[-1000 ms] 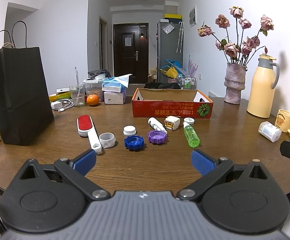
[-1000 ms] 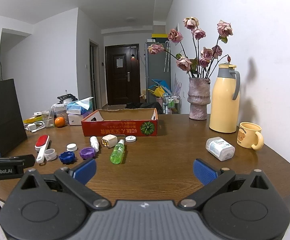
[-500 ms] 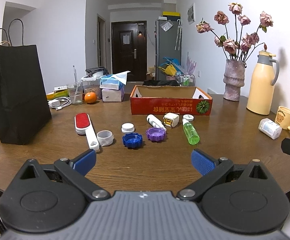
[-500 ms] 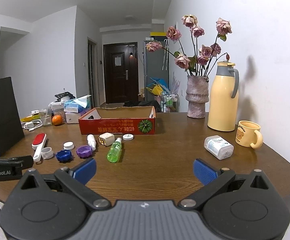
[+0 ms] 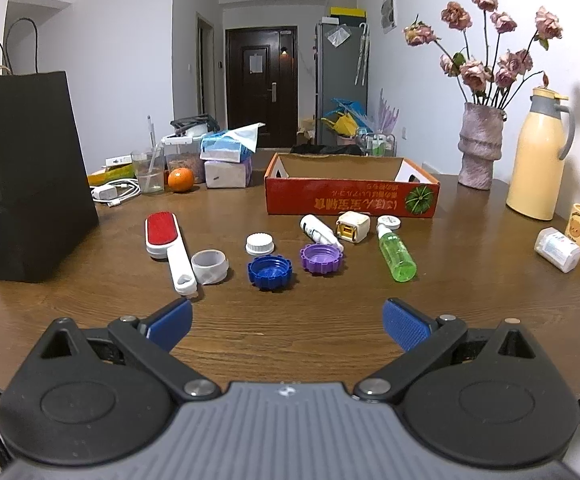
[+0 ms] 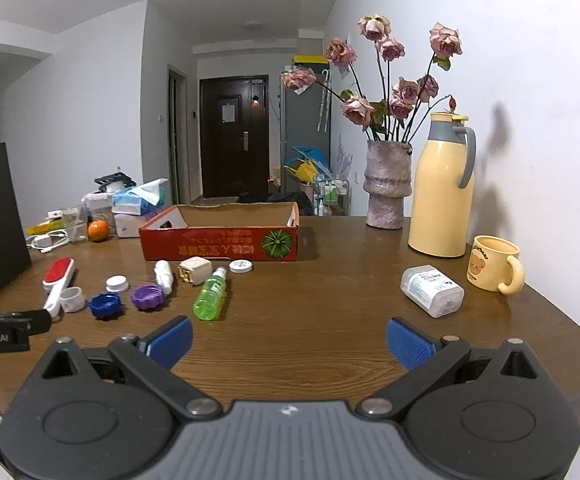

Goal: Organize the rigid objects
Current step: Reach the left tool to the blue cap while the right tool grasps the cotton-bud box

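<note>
Wooden table (image 5: 290, 344) is seen strewn with small items: a blue cap (image 5: 269, 272), purple cap (image 5: 321, 259), green bottle (image 5: 396, 255) and lint brush (image 5: 168, 246) are laid before a red cardboard box (image 5: 352, 197). Left gripper (image 5: 287, 322) and right gripper (image 6: 288, 340) are held wide apart, nothing grasped.
</note>
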Tool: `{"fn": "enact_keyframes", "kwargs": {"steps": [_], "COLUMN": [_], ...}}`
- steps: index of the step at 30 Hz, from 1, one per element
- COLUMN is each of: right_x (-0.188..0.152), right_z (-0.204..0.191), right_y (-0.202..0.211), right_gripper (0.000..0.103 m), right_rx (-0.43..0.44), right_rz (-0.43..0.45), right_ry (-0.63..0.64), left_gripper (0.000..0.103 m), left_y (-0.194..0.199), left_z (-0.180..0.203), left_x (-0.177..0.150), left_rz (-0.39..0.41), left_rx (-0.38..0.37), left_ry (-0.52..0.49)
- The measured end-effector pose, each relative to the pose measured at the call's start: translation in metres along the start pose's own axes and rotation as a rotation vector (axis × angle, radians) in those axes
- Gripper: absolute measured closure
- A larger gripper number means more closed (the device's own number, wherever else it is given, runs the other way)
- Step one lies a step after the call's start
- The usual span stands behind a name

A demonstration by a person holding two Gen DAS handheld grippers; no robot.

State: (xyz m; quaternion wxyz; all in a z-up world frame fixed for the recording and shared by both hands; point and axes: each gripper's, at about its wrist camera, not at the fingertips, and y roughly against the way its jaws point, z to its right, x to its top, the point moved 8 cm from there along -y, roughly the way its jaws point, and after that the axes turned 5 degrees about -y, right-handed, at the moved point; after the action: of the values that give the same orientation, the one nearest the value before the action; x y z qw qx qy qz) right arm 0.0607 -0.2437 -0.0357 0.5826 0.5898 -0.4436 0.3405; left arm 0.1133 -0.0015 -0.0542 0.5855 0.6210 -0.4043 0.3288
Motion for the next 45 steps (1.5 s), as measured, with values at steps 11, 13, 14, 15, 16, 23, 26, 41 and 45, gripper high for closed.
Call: {"fn": "enact_keyframes", "kwargs": {"steps": [11, 13, 14, 15, 16, 23, 26, 41, 45], "right_x": [0.001, 0.002, 0.002, 0.002, 0.002, 0.004, 0.007, 0.017, 0.019], "right_z": [0.016, 0.019, 0.021, 0.022, 0.024, 0.042, 0.051, 0.113, 0.134], "right_y": [-0.043, -0.052, -0.057, -0.062, -0.066, -0.102, -0.116, -0.174, -0.193], "right_gripper": [0.0, 0.0, 0.0, 0.0, 0.0, 0.001, 0.001, 0.0, 0.0], "right_rx": [-0.035, -0.04, -0.042, -0.044, -0.048, -0.072, -0.085, -0.173, -0.212], "right_rz": [-0.039, -0.047, -0.051, -0.055, -0.058, -0.065, -0.063, -0.062, -0.087], "right_ry": [-0.001, -0.002, -0.003, -0.004, -0.007, -0.033, -0.034, -0.02, -0.005], "left_gripper": [0.0, 0.0, 0.0, 0.0, 0.0, 0.0, 0.0, 0.0, 0.001], "left_y": [-0.046, -0.056, -0.06, -0.065, -0.07, -0.103, -0.116, -0.168, -0.178], "left_z": [-0.013, -0.017, -0.018, -0.02, -0.022, -0.035, -0.04, -0.032, -0.025], "left_x": [0.001, 0.001, 0.002, 0.002, 0.002, 0.003, 0.002, 0.003, 0.004], "left_rz": [-0.052, -0.067, -0.072, -0.078, -0.085, -0.121, -0.136, -0.198, -0.209], "left_rx": [0.031, 0.037, 0.039, 0.043, 0.047, 0.056, 0.062, 0.071, 0.076], "left_ry": [0.014, 0.016, 0.017, 0.019, 0.021, 0.036, 0.038, 0.014, 0.003]}}
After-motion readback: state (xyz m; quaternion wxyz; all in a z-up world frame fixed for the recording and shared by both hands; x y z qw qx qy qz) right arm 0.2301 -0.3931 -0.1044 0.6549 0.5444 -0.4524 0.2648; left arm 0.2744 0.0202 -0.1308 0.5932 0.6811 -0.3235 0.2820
